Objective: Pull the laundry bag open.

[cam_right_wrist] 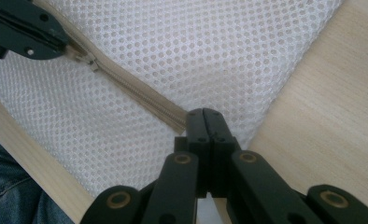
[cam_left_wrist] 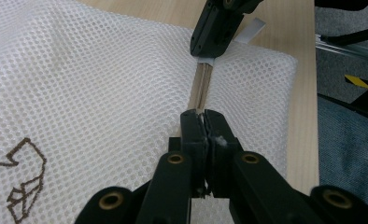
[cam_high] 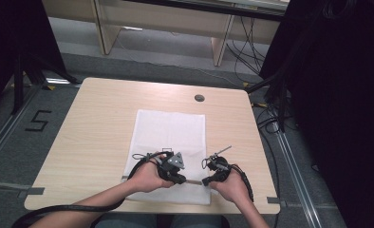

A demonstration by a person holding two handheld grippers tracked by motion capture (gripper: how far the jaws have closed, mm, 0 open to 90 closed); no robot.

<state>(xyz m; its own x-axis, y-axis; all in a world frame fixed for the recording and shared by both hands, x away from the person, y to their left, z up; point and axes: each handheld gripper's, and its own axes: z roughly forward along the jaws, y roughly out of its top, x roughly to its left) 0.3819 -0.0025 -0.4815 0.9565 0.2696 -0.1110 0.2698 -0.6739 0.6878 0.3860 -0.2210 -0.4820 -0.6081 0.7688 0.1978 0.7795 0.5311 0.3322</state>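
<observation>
A white mesh bag (cam_high: 171, 133) lies flat on the wooden table (cam_high: 95, 123), with a beige zipper (cam_high: 193, 181) running along its near edge. My left gripper (cam_high: 181, 180) is shut on the zipper's pull, and its closed jaws (cam_left_wrist: 204, 116) sit over the zipper tape (cam_left_wrist: 201, 86). My right gripper (cam_high: 205, 181) is shut on the zipper's end at the bag's corner, black jaws pressed together (cam_right_wrist: 204, 114). The zipper (cam_right_wrist: 135, 93) stretches taut from there to the pull (cam_right_wrist: 86, 58) under the left gripper (cam_right_wrist: 56, 39). The right gripper (cam_left_wrist: 205, 51) also shows ahead of my left jaws.
A round cable hole (cam_high: 199, 98) sits in the table's far side. A brown printed mark (cam_left_wrist: 25, 186) is on the mesh. The table's near edge (cam_right_wrist: 37, 163) lies just behind the bag, with the person's jeans (cam_right_wrist: 0, 200) below it. Dark curtains and cables stand to the right.
</observation>
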